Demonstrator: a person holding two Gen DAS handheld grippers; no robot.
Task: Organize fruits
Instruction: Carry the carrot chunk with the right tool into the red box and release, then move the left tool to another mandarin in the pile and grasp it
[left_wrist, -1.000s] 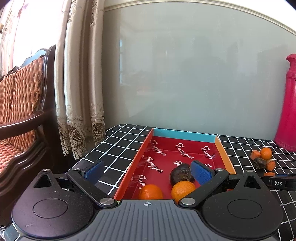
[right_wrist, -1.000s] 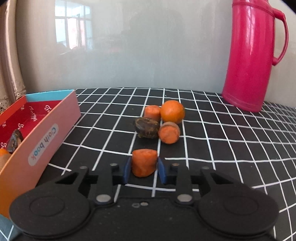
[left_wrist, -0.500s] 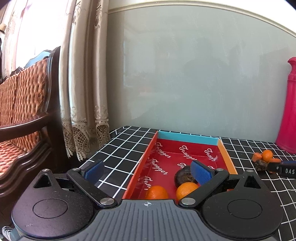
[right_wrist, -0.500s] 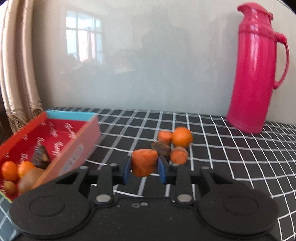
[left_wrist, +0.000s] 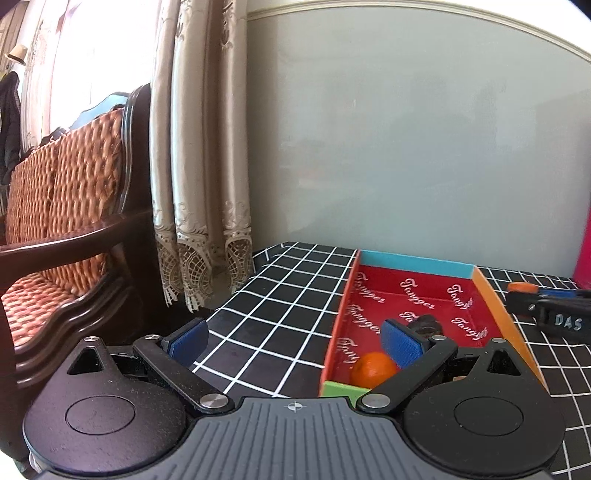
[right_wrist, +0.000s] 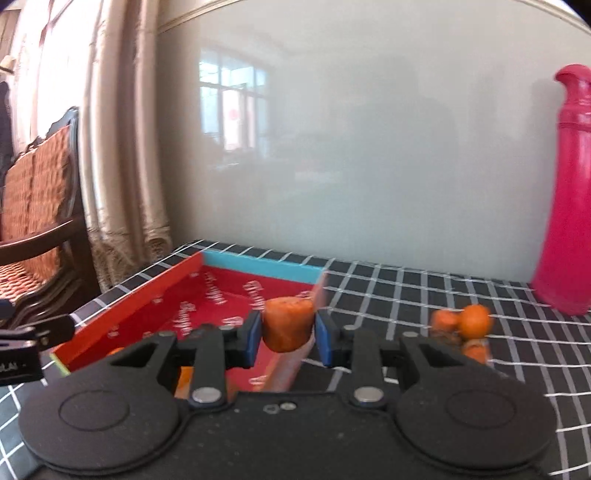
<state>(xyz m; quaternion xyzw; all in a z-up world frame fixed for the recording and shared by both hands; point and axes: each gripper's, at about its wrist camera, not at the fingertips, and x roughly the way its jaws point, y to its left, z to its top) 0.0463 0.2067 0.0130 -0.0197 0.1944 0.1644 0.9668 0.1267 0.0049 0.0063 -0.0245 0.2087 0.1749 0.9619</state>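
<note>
Lifted off the black grid-patterned counter since the earlier frame, a stubby orange fruit chunk is clamped in the right claw at centre frame, over the red cardboard tray. An orange tangerine is already boxed; several fruits remain at right. The left claw is held apart, empty.

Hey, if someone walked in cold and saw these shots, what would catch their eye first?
Probably the orange chunk clamped in the right gripper, held up in front of the red box. Next, the tall pink flask at the far right by the wall. The left gripper is open, with an orange in the box beyond it.
</note>
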